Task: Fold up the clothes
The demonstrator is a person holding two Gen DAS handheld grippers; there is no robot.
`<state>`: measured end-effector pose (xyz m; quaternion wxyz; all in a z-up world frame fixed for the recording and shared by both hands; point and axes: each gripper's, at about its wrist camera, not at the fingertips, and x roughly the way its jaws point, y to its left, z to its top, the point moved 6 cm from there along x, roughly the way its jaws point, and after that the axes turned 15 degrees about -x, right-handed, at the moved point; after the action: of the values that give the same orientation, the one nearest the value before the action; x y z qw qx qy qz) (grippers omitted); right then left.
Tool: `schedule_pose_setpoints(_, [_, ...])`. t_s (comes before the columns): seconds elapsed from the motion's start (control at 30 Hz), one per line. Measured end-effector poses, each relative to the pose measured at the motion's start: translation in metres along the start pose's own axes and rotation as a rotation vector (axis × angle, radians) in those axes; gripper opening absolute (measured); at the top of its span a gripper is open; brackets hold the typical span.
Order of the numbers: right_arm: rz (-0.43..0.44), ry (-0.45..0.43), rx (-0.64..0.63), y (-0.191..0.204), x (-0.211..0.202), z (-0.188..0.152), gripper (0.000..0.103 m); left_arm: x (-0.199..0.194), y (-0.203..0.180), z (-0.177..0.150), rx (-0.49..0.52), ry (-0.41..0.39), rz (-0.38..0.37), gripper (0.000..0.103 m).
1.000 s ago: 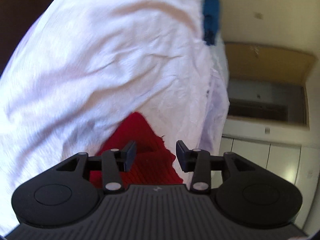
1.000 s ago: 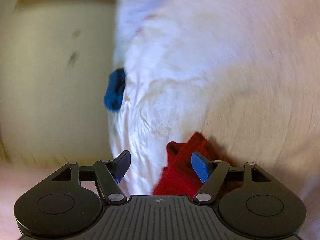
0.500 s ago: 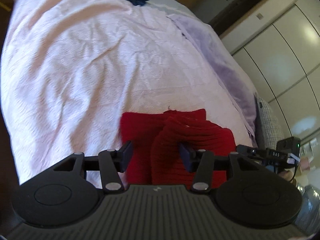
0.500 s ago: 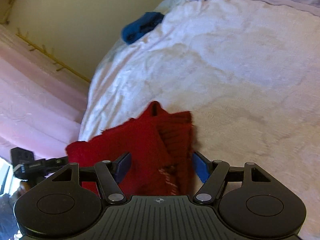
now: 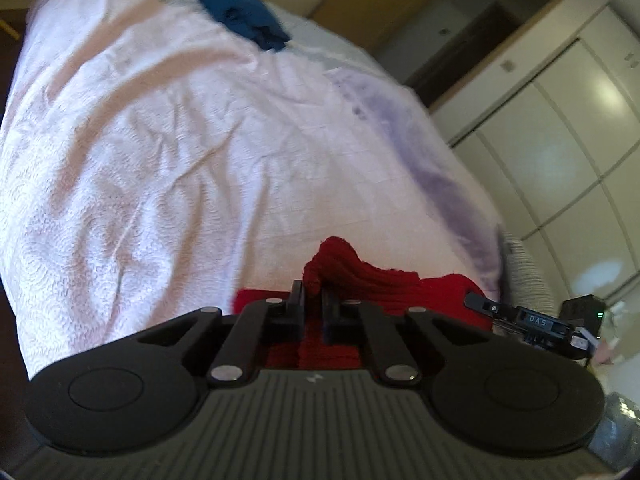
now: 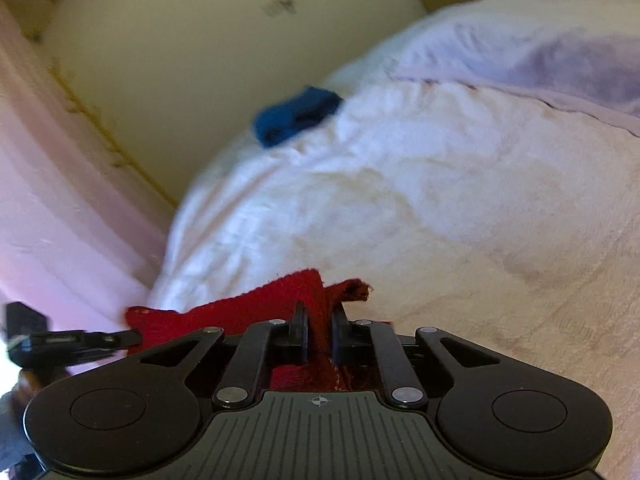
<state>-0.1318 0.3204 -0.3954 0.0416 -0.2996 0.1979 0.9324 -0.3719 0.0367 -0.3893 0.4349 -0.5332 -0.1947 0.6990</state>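
Note:
A red knitted garment (image 5: pixel 384 284) lies at the near edge of a bed covered with a pale pink-white bedspread (image 5: pixel 180 152). My left gripper (image 5: pixel 312 300) is shut on a bunched fold of it, and the red cloth pokes up just past the fingertips. My right gripper (image 6: pixel 319 320) is shut on another edge of the same red garment (image 6: pixel 256 308), which stretches off to the left. Each view shows the other gripper at the garment's far end: the right gripper (image 5: pixel 520 316) in the left wrist view, the left gripper (image 6: pixel 60 340) in the right wrist view.
A blue garment (image 5: pixel 240 16) lies at the far end of the bed, also seen as the blue garment (image 6: pixel 296 116). A lilac sheet (image 5: pixel 432 168) runs along one side. White cupboard doors (image 5: pixel 568 152), a cream wall (image 6: pixel 192 60) and a pink curtain (image 6: pixel 52 208) surround the bed.
Both grippers stood open over the red garment half a second ago. Both have since shut on its cloth, and the garment is now stretched between them.

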Motion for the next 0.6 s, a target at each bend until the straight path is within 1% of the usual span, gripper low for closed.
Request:
schedule_pose_setpoints(0.03, [-0.027, 0.028, -0.008, -0.002, 0.009, -0.001, 0.008, 0.001, 0.0, 0.002, -0.004, -0.006, 0.002, 0.005])
schedule_pose_setpoints(0.07, [-0.042, 0.035, 0.001, -0.004, 0.015, -0.001, 0.008, 0.002, 0.0, 0.004, -0.009, -0.013, 0.004, 0.005])
schedule_pose_setpoints(0.17, [-0.049, -0.021, 0.021, -0.006, 0.014, 0.008, 0.008, 0.005, 0.0, 0.01, -0.022, -0.032, 0.009, 0.005])
schedule_pose_setpoints(0.2, [-0.053, -0.034, 0.021, -0.007, 0.014, 0.01, 0.008, 0.008, 0.002, 0.01, -0.019, -0.03, 0.021, 0.006])
schedule_pose_setpoints(0.23, [-0.065, -0.025, 0.027, -0.011, 0.019, 0.01, 0.008, 0.012, 0.004, 0.011, -0.013, -0.025, 0.036, 0.006])
schedule_pose_setpoints(0.27, [-0.077, -0.01, 0.034, -0.014, 0.025, 0.008, 0.008, 0.019, 0.01, 0.01, -0.019, -0.016, 0.055, 0.006])
schedule_pose_setpoints(0.3, [-0.095, 0.026, 0.038, -0.018, 0.035, 0.003, 0.008, 0.027, 0.016, 0.008, -0.029, -0.005, 0.074, 0.007])
schedule_pose_setpoints(0.37, [-0.127, 0.096, 0.051, -0.025, 0.055, -0.008, 0.008, 0.042, 0.03, 0.006, -0.05, 0.017, 0.113, 0.007])
schedule_pose_setpoints(0.43, [-0.129, 0.134, 0.091, -0.032, 0.07, -0.017, 0.008, 0.049, 0.034, 0.007, -0.082, 0.025, 0.118, 0.008])
schedule_pose_setpoints(0.47, [-0.127, 0.14, 0.122, -0.034, 0.072, -0.018, 0.009, 0.049, 0.032, 0.007, -0.074, 0.024, 0.126, 0.009])
schedule_pose_setpoints(0.5, [-0.125, 0.145, 0.125, -0.034, 0.071, -0.016, 0.011, 0.047, 0.029, 0.008, -0.056, 0.022, 0.138, 0.01])
schedule_pose_setpoints(0.53, [-0.123, 0.151, 0.129, -0.034, 0.069, -0.013, 0.015, 0.046, 0.025, 0.009, -0.038, 0.02, 0.15, 0.011])
schedule_pose_setpoints(0.6, [-0.136, 0.167, 0.125, -0.034, 0.063, -0.007, 0.057, 0.039, 0.019, 0.009, -0.01, 0.023, 0.178, 0.02])
